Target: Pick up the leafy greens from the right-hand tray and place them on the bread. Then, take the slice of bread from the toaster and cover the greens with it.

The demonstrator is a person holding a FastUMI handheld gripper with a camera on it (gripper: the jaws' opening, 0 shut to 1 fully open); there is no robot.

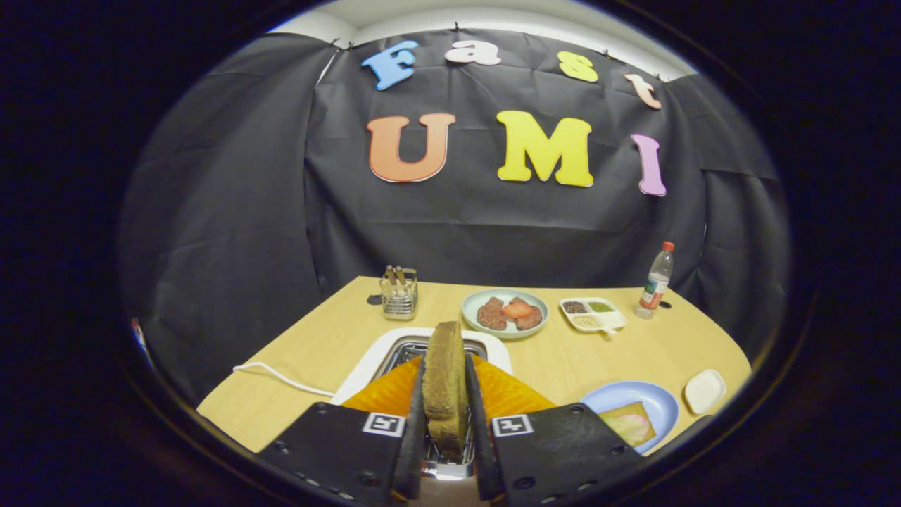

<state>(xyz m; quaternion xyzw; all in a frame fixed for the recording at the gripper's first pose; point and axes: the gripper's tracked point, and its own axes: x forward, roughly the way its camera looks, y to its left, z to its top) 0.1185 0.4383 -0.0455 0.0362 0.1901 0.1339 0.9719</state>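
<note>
Two fingers of my tool (445, 415) clamp a bread slice (445, 384) upright, edge-on, above the toaster (380, 352) slot, ready to carry. Its target, the blue plate (658, 401) beside me on the worktop (317, 338), seems to hold bread with greens (630, 424).

Dim, even overhead light, soft shadows, sharp centre, strong fisheye bending at edges.

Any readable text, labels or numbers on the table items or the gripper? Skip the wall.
Label on the bottle: too small to read.
Square markers on the gripper, whose fingers are shut on the bread slice at the toaster: coded patterns, no letters or numbers.
Plates and trays: no text that can be made out.
</note>
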